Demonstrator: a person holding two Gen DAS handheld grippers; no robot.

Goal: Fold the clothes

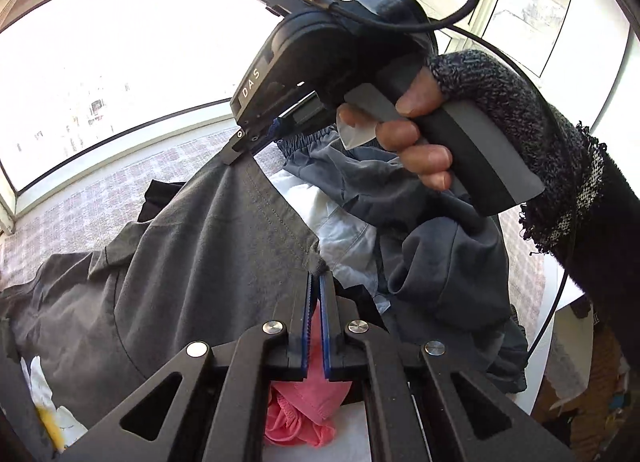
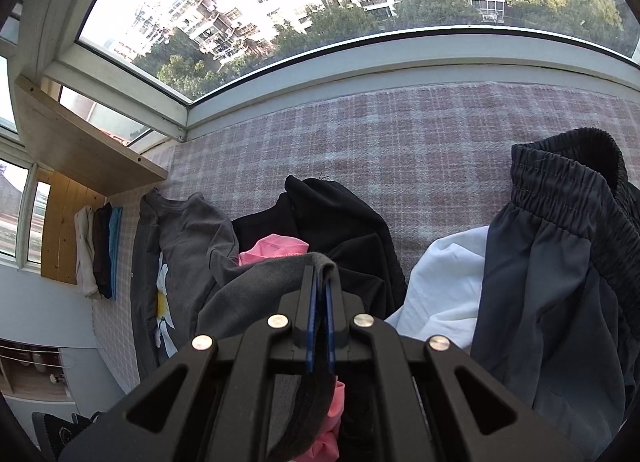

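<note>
A dark grey T-shirt [image 1: 192, 262] with a daisy print hangs stretched between both grippers above the clothes pile. My left gripper [image 1: 319, 282] is shut on a bunched bit of its edge. In the left wrist view my right gripper [image 1: 237, 151], held by a hand [image 1: 416, 142] in a knit fingerless glove, pinches the shirt's hem higher up. Seen from the right wrist, the right gripper [image 2: 322, 278] is shut on a fold of the grey T-shirt [image 2: 188, 230], whose fabric drapes down between the jaws.
Under the shirt lie a pink garment [image 2: 276, 248], a black garment [image 2: 340, 214], a white garment [image 2: 448, 274] and dark grey elastic-waist shorts [image 2: 560, 262]. All rest on a checked cover [image 2: 400, 134] below a window sill [image 2: 400, 62]. Folded clothes [image 2: 98, 254] stand stacked at the left.
</note>
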